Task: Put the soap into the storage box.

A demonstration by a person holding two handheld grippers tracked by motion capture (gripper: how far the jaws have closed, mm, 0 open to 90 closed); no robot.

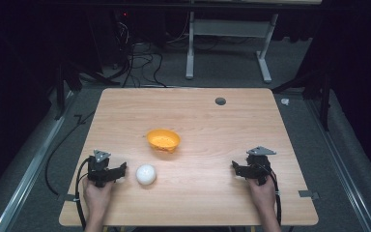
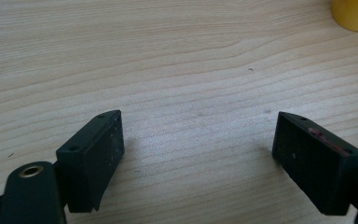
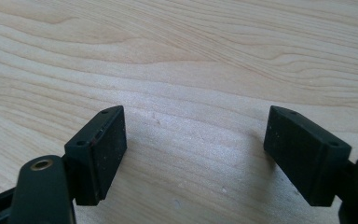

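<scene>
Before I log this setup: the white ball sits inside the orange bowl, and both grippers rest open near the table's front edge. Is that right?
Not quite. The white ball is not inside the orange bowl; it lies on the table in front of the bowl, apart from it, beside the left gripper, as the high view shows. The rest stands: the left gripper and the right gripper rest open near the front edge.

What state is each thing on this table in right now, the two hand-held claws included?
Orange bowl: upright on the table, nothing visible inside.
White ball: resting on the table, untouched, beside the left gripper.
Left gripper: open, nothing between its jaws.
Right gripper: open, nothing between its jaws.
</scene>
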